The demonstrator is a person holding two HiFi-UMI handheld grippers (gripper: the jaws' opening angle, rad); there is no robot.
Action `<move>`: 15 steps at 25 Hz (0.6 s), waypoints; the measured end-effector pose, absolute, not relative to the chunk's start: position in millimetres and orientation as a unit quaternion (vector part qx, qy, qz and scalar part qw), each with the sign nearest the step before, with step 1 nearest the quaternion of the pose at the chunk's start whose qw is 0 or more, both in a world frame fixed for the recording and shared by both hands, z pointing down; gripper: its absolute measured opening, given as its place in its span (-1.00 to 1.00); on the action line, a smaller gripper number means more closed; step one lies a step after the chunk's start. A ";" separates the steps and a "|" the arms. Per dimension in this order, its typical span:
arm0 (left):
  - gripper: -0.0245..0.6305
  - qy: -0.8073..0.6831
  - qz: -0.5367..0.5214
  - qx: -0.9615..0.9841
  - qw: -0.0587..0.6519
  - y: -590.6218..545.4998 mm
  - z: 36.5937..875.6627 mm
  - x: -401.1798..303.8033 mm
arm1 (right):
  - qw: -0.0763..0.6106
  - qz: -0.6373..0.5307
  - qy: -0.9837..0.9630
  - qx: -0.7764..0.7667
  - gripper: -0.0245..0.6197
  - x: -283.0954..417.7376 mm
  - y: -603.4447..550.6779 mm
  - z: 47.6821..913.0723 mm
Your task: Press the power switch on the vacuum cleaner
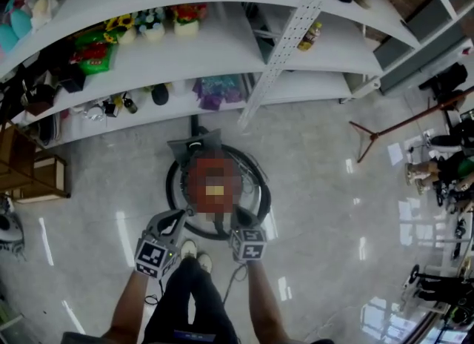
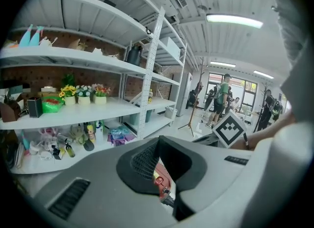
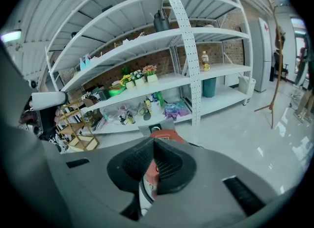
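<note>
L gripper (image 1: 175, 220) and R gripper (image 1: 241, 218): jaws closed, nothing held. Both over the near edge of red vacuum cleaner (image 1: 196, 174). Vacuum stands on floor (image 1: 318, 187) in front of shelves (image 1: 222, 46).

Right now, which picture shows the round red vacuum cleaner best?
Head view: the whole round red vacuum cleaner shows from above, though a blur covers its middle. Both gripper views catch only red slivers past their jaws.

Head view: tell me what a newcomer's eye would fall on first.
The red vacuum cleaner on the shiny floor, ringed by a black hose, sits dead centre. The left gripper and right gripper hang at its near side, and white shelves with flower pots curve across the top.
</note>
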State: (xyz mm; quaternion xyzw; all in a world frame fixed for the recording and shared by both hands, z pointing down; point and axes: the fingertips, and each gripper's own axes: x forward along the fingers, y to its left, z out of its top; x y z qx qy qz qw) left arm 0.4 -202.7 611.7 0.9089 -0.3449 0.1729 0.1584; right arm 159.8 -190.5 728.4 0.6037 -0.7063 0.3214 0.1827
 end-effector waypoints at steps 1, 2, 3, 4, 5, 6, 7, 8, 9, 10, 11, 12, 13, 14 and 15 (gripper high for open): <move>-0.90 -0.344 0.171 0.910 0.156 -201.5 604.8 1.4 | 0.179 0.319 -0.707 0.605 -0.89 159.6 -188.5 718.3; -0.90 -0.343 0.169 0.911 0.153 -199.9 598.2 2.3 | 0.176 0.316 -0.708 0.607 -0.89 159.6 -186.2 708.8; -0.90 -0.342 0.168 0.912 0.150 -197.6 591.9 3.1 | 0.173 0.312 -0.709 0.608 -0.89 159.8 -183.4 700.2; -0.90 -0.340 0.167 0.914 0.148 -194.6 586.0 3.8 | 0.170 0.309 -0.709 0.610 -0.89 159.9 -180.0 691.7; -0.90 -0.338 0.167 0.915 0.146 -191.1 580.5 4.6 | 0.166 0.306 -0.710 0.612 -0.89 159.2 -176.9 681.5; -0.90 -0.336 0.166 0.916 0.145 -187.7 575.0 5.5 | 0.160 0.303 -0.711 0.614 -0.89 157.9 -174.4 669.3; -0.90 -0.334 0.165 0.917 0.143 -184.8 569.3 6.6 | 0.156 0.299 -0.713 0.615 -0.89 156.6 -172.4 657.4; -0.90 -0.333 0.163 0.918 0.141 -183.1 563.2 7.9 | 0.153 0.293 -0.714 0.617 -0.89 155.9 -170.7 646.9; -0.90 -0.332 0.160 0.919 0.138 -182.6 556.5 9.2 | 0.152 0.288 -0.716 0.618 -0.89 155.9 -169.5 637.3; -0.90 -0.331 0.157 0.920 0.136 -182.9 549.5 10.2 | 0.151 0.282 -0.717 0.620 -0.89 156.0 -168.5 628.1; -0.90 -0.331 0.155 0.921 0.134 -182.9 542.4 10.7 | 0.150 0.279 -0.717 0.621 -0.89 155.7 -167.2 618.9; -0.90 -0.330 0.153 0.922 0.133 -182.3 535.3 10.6 | 0.147 0.278 -0.717 0.622 -0.89 154.8 -165.3 610.0; -0.90 -0.329 0.152 0.922 0.132 -180.9 528.4 10.0 | 0.143 0.278 -0.717 0.623 -0.89 153.5 -162.6 601.9; -0.90 -0.328 0.151 0.923 0.130 -179.0 521.7 9.5 | 0.139 0.280 -0.717 0.623 -0.89 151.9 -159.2 595.2; -0.90 -0.327 0.150 0.924 0.127 -177.0 515.3 9.3 | 0.136 0.282 -0.716 0.623 -0.89 150.4 -155.6 589.9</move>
